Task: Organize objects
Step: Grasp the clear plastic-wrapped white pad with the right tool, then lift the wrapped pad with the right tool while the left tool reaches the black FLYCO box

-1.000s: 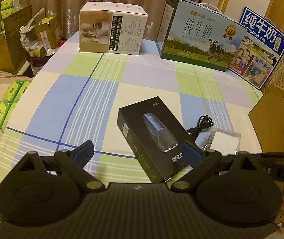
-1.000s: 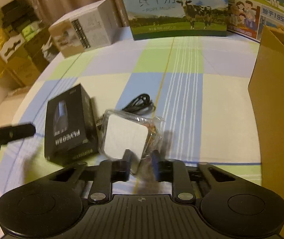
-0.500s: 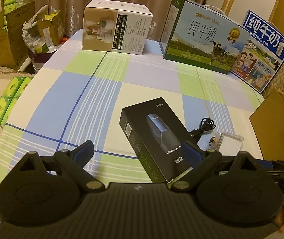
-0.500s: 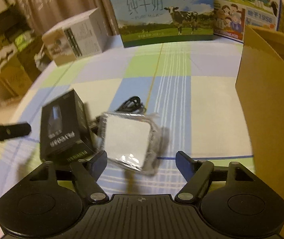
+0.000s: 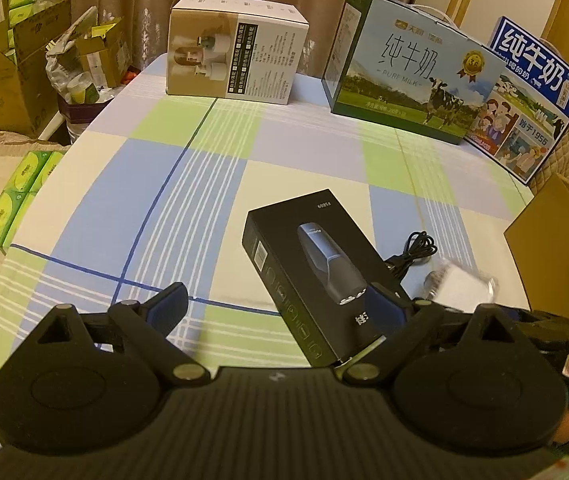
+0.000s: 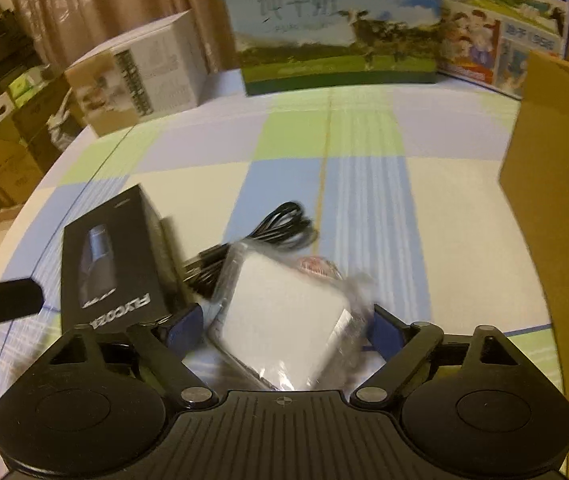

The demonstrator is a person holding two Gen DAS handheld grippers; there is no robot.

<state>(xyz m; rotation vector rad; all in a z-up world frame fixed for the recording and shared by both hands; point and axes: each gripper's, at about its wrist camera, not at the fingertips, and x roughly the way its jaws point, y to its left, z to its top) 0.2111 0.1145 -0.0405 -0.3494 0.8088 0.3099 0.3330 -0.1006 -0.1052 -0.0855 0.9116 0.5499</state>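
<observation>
While the clear packet [image 6: 284, 320] with its white square lies on the table [image 6: 364, 200] between the right gripper [image 6: 284, 326] fingers, the jaws have just been opening and now stand wide; pads look just beside the wrap on each side, contact unclear w/ blur. Black cable [image 6: 280, 226] sits just behind the packet, black box [image 6: 112, 264] to its left. Left gripper [image 5: 276, 306] is also spread wide, holding nothing: its right finger [image 5: 384, 306] overlaps the box's [image 5: 316, 268] near end, left finger over bare cloth. Cardboard box [image 6: 556, 216] stands at right.
</observation>
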